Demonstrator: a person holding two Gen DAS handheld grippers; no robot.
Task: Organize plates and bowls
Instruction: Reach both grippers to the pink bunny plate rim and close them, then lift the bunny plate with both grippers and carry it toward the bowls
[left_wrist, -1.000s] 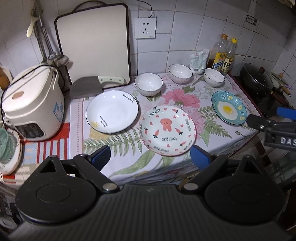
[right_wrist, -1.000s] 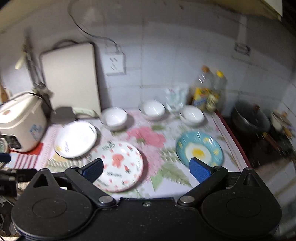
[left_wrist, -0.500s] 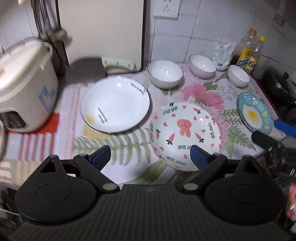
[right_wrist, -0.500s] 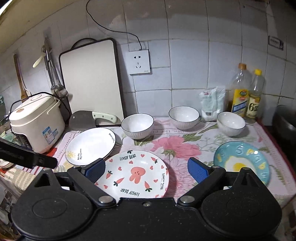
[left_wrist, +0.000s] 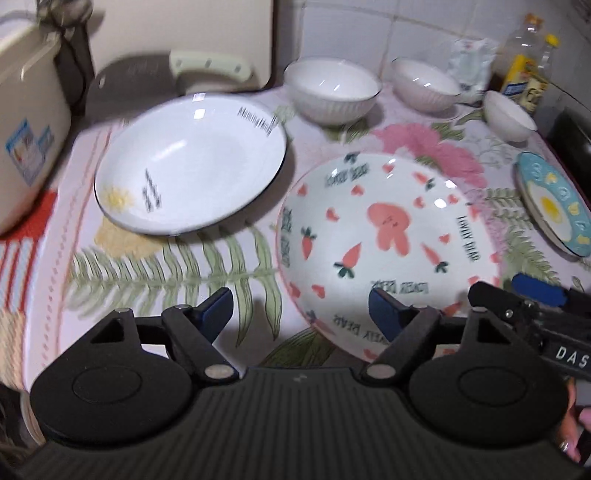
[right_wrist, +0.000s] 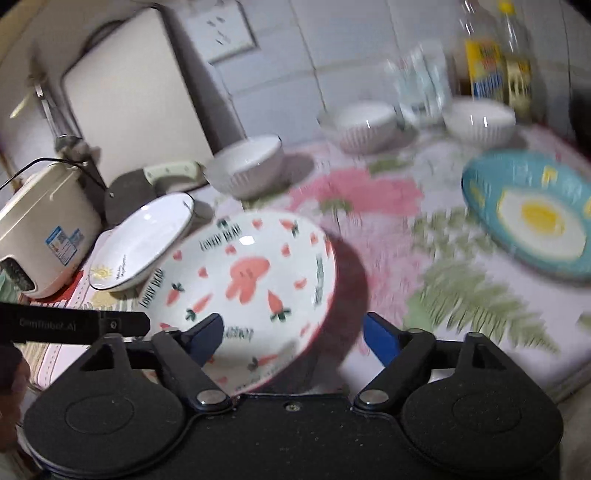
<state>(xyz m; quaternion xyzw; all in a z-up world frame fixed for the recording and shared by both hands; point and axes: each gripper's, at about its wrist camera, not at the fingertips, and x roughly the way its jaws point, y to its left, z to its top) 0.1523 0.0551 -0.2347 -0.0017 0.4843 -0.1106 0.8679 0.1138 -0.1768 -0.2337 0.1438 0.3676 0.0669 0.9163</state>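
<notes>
White tiles (left_wrist: 354, 22) cover the wall behind a counter with a flowery cloth (left_wrist: 177, 273) on it. Far off to the left of the left gripper (left_wrist: 299, 310) sits a big cream rice cooker (left_wrist: 26, 122). A cutting board (right_wrist: 125, 96) leans on the wall past it.

The bunny plate (left_wrist: 388, 236) lies just ahead of the left gripper, with its near edge by the right fingertip. The white plate (left_wrist: 192, 162) lies further ahead, to the left. The egg plate (right_wrist: 532, 214) is well ahead and right of the right gripper (right_wrist: 291, 336). Three white bowls (left_wrist: 332, 90) sit in a row at the back.

Both grippers are closing, but their jaws are wide apart and hold nothing. The bunny plate's edge sits by the right gripper's left fingertip.
</notes>
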